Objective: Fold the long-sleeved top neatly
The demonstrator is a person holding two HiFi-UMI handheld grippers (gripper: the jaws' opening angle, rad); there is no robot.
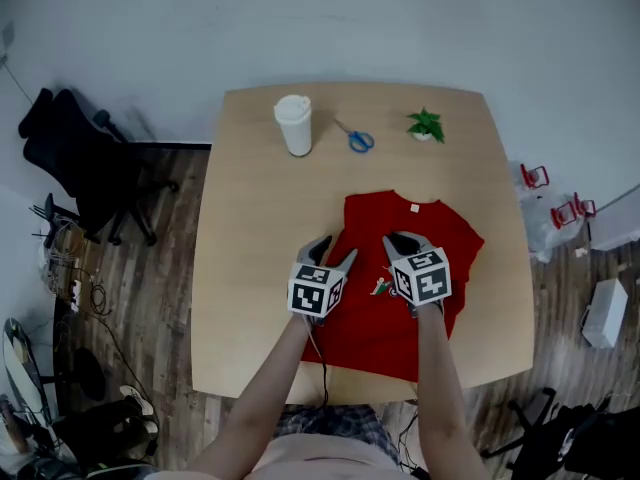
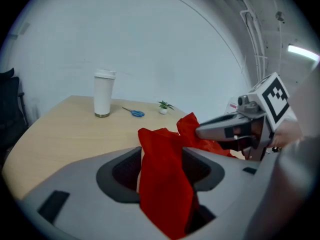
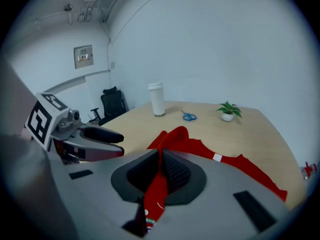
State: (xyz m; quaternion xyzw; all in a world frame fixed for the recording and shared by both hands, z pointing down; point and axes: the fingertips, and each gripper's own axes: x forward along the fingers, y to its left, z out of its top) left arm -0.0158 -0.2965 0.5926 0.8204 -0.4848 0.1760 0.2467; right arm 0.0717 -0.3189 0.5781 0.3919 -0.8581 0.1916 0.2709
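The red long-sleeved top (image 1: 385,333) lies on the right half of the wooden table (image 1: 250,268), its white neck label facing the far side. My left gripper (image 1: 333,252) is at the top's left edge. In the left gripper view it (image 2: 163,158) holds a thick fold of red cloth (image 2: 165,189) between its pads. My right gripper (image 1: 404,242) is over the middle of the top. In the right gripper view its (image 3: 161,167) pads pinch a thin strip of the cloth (image 3: 156,191). The two grippers are close together, each seeing the other (image 2: 227,128) (image 3: 92,136).
A white lidded cup (image 1: 294,124), blue scissors (image 1: 357,140) and a small potted plant (image 1: 426,124) stand along the table's far side. A black office chair (image 1: 85,163) is on the floor to the left. Boxes and red-handled items (image 1: 570,213) lie to the right.
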